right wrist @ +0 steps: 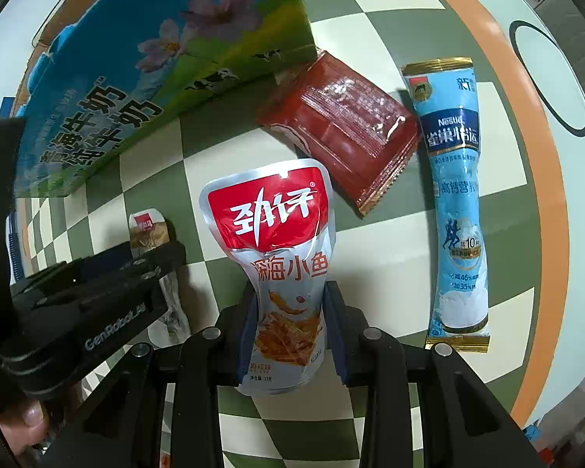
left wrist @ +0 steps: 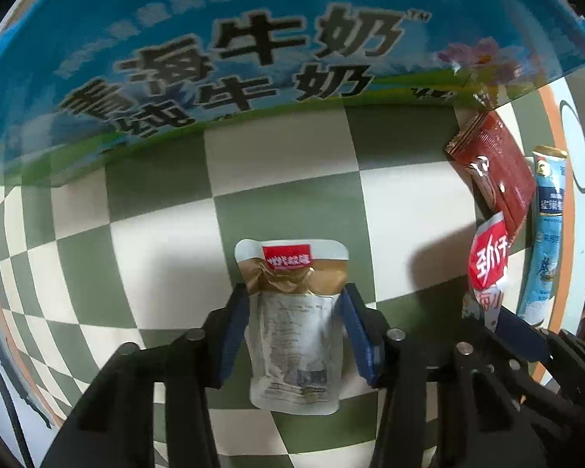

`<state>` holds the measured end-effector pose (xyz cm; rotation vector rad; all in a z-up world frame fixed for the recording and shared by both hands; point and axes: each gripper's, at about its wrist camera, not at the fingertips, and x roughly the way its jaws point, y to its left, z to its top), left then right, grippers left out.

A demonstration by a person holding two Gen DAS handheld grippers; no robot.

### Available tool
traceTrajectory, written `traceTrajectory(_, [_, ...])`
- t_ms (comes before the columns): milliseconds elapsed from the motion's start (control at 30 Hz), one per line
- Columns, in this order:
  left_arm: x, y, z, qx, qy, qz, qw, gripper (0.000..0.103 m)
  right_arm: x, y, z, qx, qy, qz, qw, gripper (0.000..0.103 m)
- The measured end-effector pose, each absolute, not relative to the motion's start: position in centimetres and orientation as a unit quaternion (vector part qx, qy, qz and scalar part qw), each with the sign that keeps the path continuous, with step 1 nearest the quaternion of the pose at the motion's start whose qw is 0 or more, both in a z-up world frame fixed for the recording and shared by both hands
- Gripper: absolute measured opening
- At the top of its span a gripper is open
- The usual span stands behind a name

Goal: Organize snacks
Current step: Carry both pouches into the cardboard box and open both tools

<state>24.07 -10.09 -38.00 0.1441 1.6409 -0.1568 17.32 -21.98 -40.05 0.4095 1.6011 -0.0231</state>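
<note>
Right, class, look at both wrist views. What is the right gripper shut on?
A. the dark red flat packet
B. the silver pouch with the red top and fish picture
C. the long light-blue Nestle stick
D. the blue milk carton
B: the right gripper pinches the silver fish pouch at its waist, while the blue stick, red packet and milk carton lie untouched.

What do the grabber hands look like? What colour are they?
Both grippers, left and right, have black angular frames with round silver pins and flat dark blue fingers. The left one shows white "GenRobot.AI" lettering in the right wrist view.
</note>
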Motion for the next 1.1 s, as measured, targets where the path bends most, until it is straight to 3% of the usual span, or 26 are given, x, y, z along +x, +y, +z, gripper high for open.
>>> traceTrajectory(333, [22.9,-7.6,-36.8,0.034,0.724,-0.067,0.686,0.041,17.6,-22.7,-38.5,0.177,0.711,0.008,0.68,0.035])
traceTrajectory(1100, [25.0,-6.7,-19.5,-0.023,0.618,-0.125,0.776,0.041,20.2,-22.8,-23.0,0.174,0.644,0.098,0.739,0.035])
